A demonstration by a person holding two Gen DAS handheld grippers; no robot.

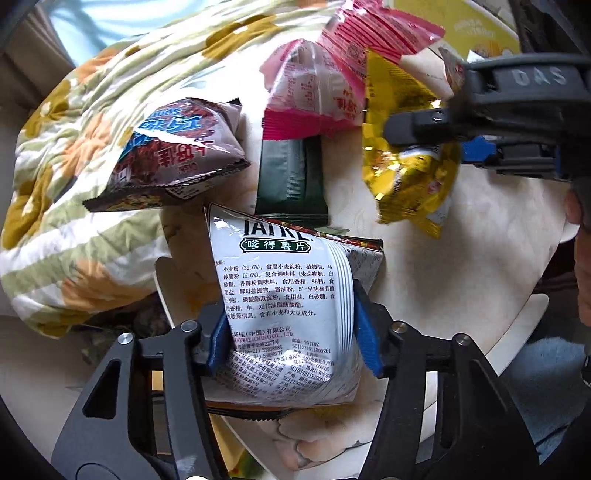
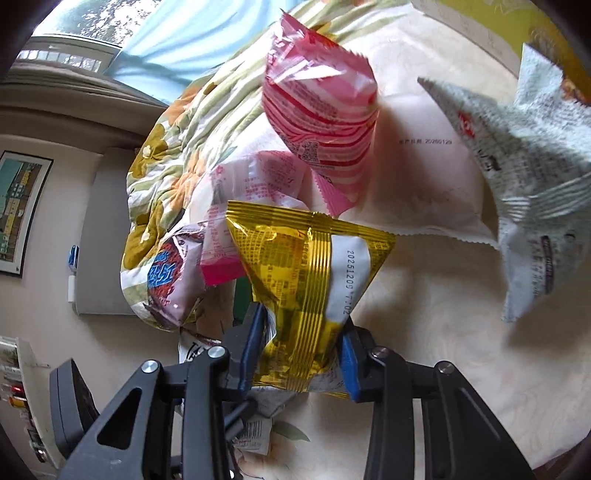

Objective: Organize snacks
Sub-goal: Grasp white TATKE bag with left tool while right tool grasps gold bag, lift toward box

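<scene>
A white chip bag point(image 1: 280, 280) with printed text sits between the blue pads of my left gripper point(image 1: 295, 339), which is shut on its lower half. My right gripper point(image 2: 303, 354) is shut on a shiny yellow snack bag point(image 2: 306, 266) and holds it above the table. In the left wrist view the same yellow bag point(image 1: 406, 184) hangs from the right gripper point(image 1: 424, 129) at the upper right. A white printed bag point(image 2: 535, 184) shows blurred at the right of the right wrist view.
Two pink bags point(image 1: 314, 88) point(image 1: 373, 33), a brown bag point(image 1: 177, 147) and a dark green packet point(image 1: 291, 177) lie on the cream table point(image 1: 480, 240). A floral quilt point(image 1: 74, 221) borders it on the left. A yellow box point(image 1: 461, 26) stands at the back right.
</scene>
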